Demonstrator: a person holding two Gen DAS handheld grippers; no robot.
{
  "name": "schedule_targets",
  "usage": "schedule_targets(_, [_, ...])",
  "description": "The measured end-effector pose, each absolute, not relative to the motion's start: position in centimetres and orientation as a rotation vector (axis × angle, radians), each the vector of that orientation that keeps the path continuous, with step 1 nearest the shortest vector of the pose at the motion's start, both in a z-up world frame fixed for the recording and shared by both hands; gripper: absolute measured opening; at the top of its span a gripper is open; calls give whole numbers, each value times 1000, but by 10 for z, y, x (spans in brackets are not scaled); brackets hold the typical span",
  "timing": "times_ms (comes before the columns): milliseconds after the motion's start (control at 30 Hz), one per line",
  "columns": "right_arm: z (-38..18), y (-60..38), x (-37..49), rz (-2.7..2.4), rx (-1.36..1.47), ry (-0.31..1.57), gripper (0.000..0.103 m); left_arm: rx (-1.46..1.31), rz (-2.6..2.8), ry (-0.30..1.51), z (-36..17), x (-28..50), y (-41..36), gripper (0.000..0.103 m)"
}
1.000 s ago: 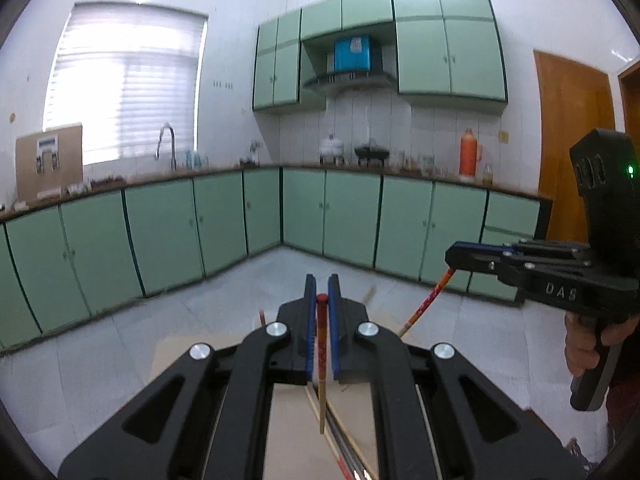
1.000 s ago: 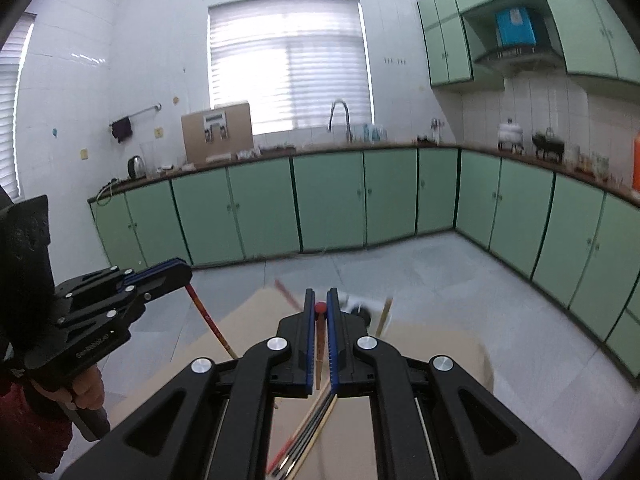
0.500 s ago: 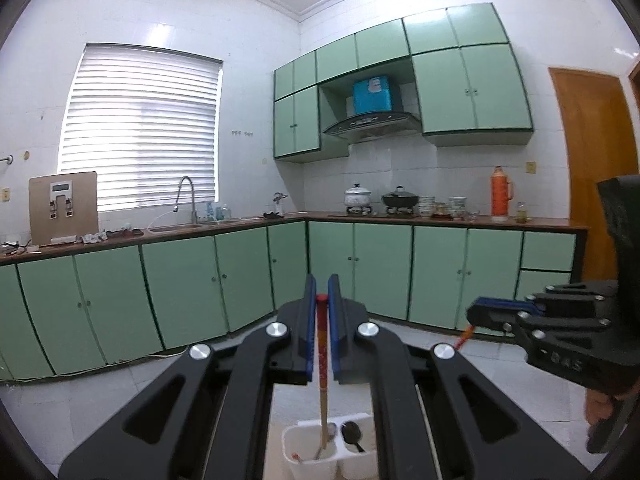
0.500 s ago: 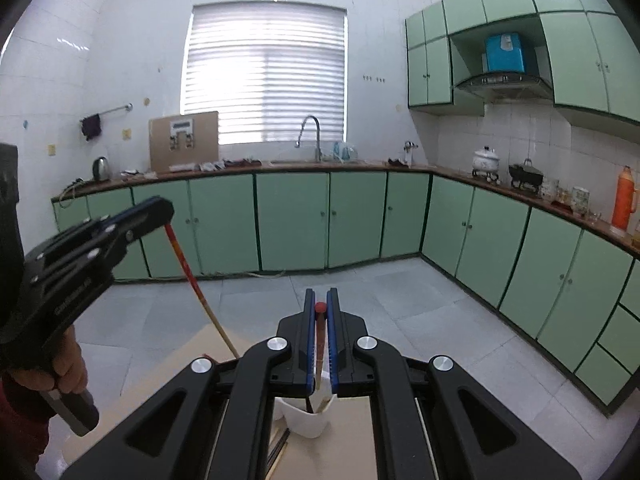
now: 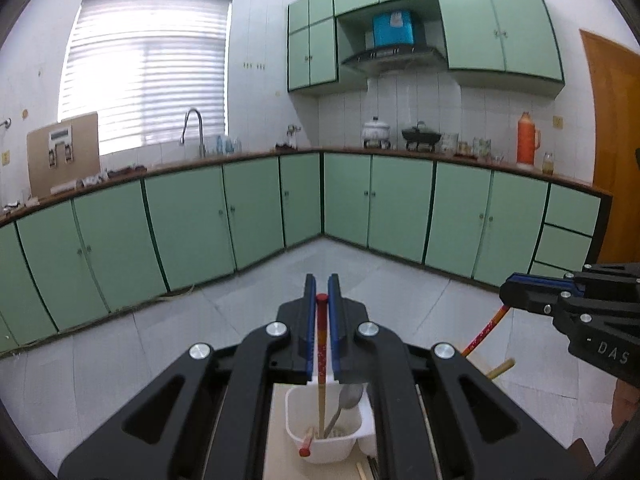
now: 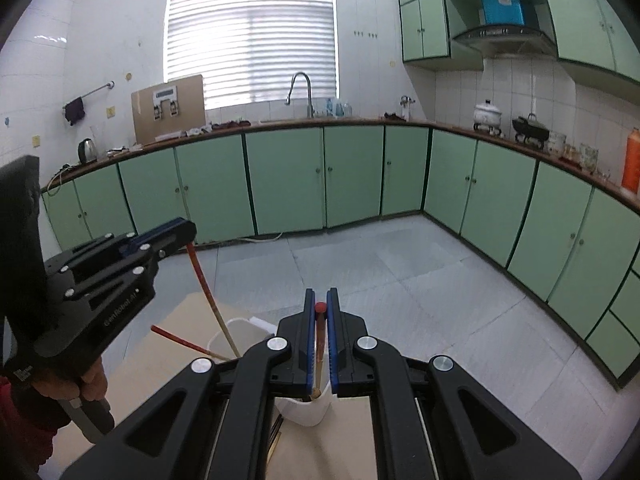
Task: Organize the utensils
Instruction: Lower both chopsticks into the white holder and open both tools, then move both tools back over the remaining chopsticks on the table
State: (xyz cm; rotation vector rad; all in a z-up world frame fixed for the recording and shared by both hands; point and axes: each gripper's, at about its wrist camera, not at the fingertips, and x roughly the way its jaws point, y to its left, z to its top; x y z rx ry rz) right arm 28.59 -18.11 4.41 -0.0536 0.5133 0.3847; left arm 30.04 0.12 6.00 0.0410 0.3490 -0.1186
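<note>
The left gripper (image 5: 321,312) has its fingers clamped on a red-topped chopstick (image 5: 321,364). The chopstick hangs below the fingers, and its lower end is inside the white holder (image 5: 320,448) on the bench (image 5: 280,468), beside a metal spoon (image 5: 344,404) and another chopstick (image 5: 306,442). The right gripper (image 6: 319,324) also has its fingers clamped on a second red-topped chopstick (image 6: 319,344), whose lower part reaches the holder's rim just below the fingers.
</note>
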Motion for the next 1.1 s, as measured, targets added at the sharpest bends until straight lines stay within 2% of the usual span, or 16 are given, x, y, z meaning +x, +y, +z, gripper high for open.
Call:
schedule_targets(133, [32, -180, 290, 390, -54, 548, 6, 29, -120, 386, 49, 305, 11, 7])
schedule_targets(167, [30, -180, 291, 394, -54, 556, 6, 27, -119, 396, 46, 305, 14, 11])
schedule_targets(267, [27, -182, 287, 393, -57, 559, 13, 15, -120, 400, 44, 299, 22, 39])
schedule_targets(367, [28, -187, 279, 385, -36, 540, 30, 13, -119, 381, 47, 288, 27, 49])
schedule_targets(433, [31, -191, 271, 372, -27, 513, 47, 8, -117, 366, 49, 280, 31, 56])
schedule_targets(467, [33, -193, 266, 362, -25, 499, 50, 3, -110, 353, 51, 274, 34, 62])
schedule_targets(533, [35, -199, 253, 335, -15, 467, 67, -5, -103, 328, 54, 260, 38, 70])
schedule_targets(600, [34, -205, 241, 324, -4, 449, 75, -9, -91, 299, 56, 243, 42, 81])
schedule_targets(667, [30, -208, 229, 313, 4, 441, 82, -17, -87, 279, 56, 224, 45, 87])
schedule_targets(800, [15, -212, 207, 280, 21, 441, 92, -22, -76, 284, 45, 191, 49, 90])
schedule_targets(1100, [-46, -214, 164, 241, 54, 523, 96, 11, -56, 428, -13, 150, 52, 92])
